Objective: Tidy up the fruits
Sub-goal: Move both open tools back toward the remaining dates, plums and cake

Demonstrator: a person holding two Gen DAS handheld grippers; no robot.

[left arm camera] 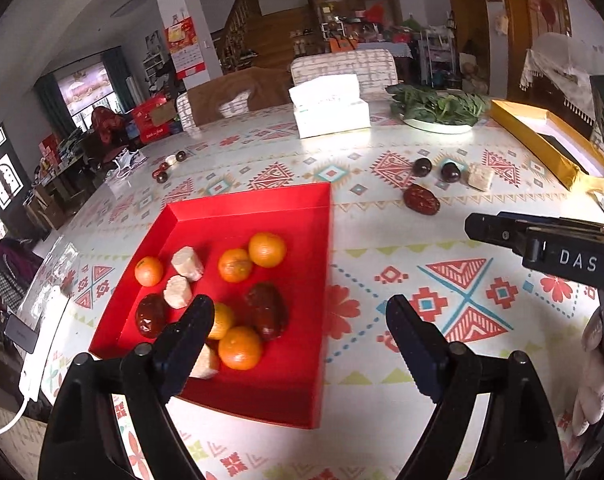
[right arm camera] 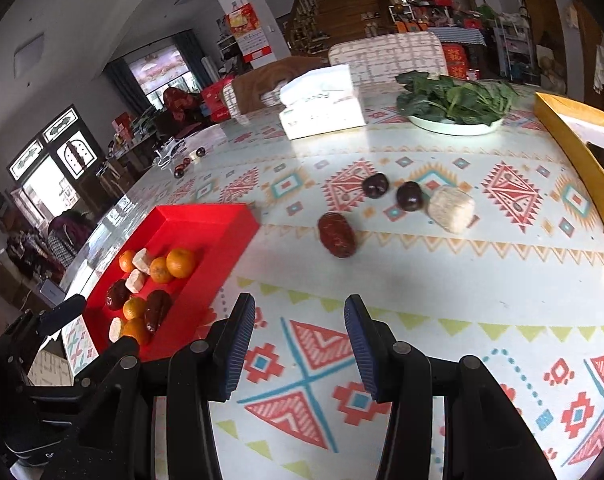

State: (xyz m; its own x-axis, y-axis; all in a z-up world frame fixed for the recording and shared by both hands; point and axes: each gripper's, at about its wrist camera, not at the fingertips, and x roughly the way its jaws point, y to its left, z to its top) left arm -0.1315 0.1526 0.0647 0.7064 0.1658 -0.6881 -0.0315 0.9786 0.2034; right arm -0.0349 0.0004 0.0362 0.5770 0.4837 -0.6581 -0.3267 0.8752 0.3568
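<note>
The red tray (left arm camera: 262,216) sat ahead-left of the left gripper (left arm camera: 300,334), whose jaws stood wide apart, empty. The left finger (left arm camera: 190,332) hid part of one orange (left arm camera: 222,320) and a pale chunk (left arm camera: 206,362). Only the right view showed the right gripper (right arm camera: 300,344) gaping, empty, with a date (right arm camera: 337,234), two dark fruits (right arm camera: 375,185) and a pale piece (right arm camera: 450,208) lying ahead, on the table (right arm camera: 461,280).

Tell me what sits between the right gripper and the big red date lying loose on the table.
Nothing: in the right wrist view only bare patterned tablecloth lies between the open right gripper and the red date.
</note>
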